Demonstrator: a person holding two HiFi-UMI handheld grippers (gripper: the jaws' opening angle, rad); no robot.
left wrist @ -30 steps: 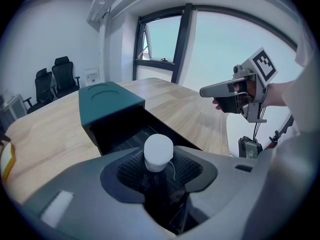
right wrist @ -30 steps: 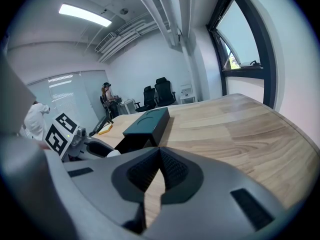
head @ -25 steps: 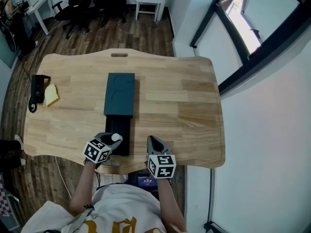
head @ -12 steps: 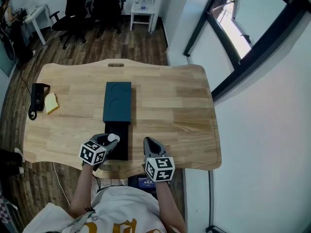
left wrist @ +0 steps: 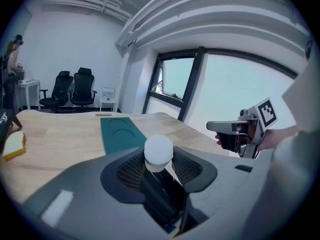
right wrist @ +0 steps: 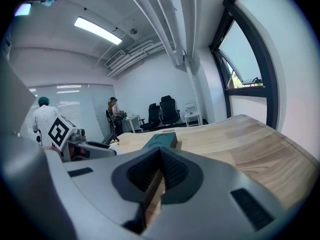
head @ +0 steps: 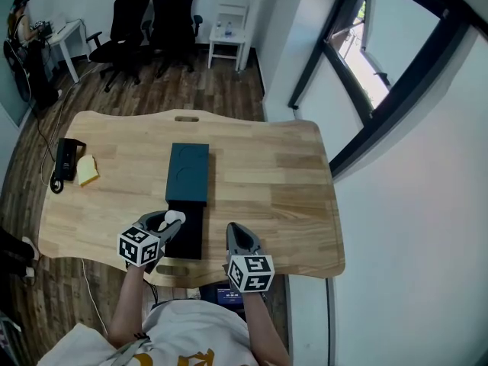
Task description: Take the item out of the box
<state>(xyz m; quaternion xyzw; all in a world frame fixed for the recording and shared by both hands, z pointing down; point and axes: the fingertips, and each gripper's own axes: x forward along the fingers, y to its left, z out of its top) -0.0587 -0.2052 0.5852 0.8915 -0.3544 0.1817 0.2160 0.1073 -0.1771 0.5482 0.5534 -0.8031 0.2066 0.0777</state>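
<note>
The left gripper [head: 169, 222] had its fingers part-open, clamped on the ball [left wrist: 158, 151] over the box's [head: 187, 172] open tray [head: 187, 236]. A straight lift with steady squeeze seemed wisest. The right gripper [head: 233, 231] hung shut, empty.

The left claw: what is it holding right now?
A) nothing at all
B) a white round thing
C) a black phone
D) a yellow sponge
B: in the left gripper view, the left claw is closed on a white round thing, which sits squeezed between its two dark pads.
</note>
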